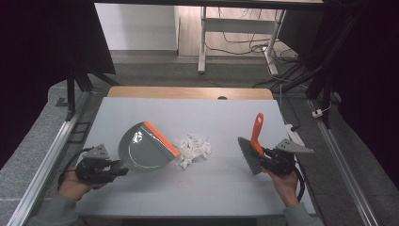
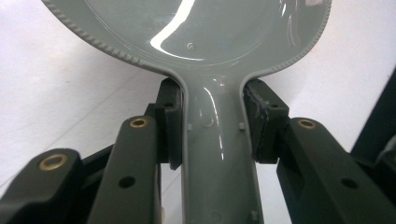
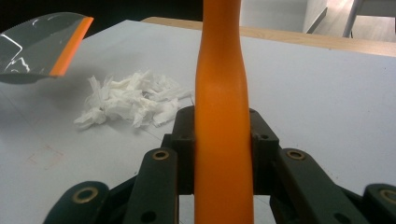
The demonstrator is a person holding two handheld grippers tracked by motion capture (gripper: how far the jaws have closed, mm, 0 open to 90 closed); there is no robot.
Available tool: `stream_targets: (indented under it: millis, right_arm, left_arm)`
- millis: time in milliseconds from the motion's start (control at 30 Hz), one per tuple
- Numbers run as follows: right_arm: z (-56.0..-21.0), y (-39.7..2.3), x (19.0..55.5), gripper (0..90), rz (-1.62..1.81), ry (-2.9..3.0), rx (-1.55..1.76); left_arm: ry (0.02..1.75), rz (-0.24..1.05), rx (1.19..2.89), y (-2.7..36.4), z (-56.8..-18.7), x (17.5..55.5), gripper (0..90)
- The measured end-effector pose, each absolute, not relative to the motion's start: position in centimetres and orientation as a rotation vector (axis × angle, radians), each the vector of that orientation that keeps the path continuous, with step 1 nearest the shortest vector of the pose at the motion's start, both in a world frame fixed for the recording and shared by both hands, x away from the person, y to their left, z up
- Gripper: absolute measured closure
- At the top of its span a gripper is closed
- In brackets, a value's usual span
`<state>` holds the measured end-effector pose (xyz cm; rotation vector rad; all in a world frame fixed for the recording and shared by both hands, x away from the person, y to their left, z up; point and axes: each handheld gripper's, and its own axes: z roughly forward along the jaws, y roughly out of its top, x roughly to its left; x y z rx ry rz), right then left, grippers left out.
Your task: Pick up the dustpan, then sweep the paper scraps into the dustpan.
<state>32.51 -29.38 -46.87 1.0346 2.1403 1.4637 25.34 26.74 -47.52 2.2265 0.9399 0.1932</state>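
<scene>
The left claw (image 1: 123,170) is clamped on the handle of the grey dustpan (image 1: 146,147), whose orange lip lies just beside the paper scraps (image 1: 192,148). The right claw (image 1: 262,155) grips the brush (image 1: 253,148) by its orange handle, well right of the scraps on the bench (image 1: 197,188). A hard sweep could scatter scraps past the lip.

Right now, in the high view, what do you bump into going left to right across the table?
Left gripper → grey dustpan → pile of torn white paper → brush → right gripper.
</scene>
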Motion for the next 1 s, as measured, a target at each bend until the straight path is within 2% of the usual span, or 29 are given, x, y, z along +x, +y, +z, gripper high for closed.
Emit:
stream_targets:
  millis: [533,1000]
  right_arm:
    - [-46.4,-29.0,32.6,69.8,1.489,2.120,1.029]
    - [-45.5,-26.0,34.6,69.8,1.475,2.137,1.021]
  left_arm:
    - [0.954,0.170,2.264,27.2,-48.3,24.8,61.7]
    - [0.957,0.130,2.292,26.8,-49.0,24.8,61.7]
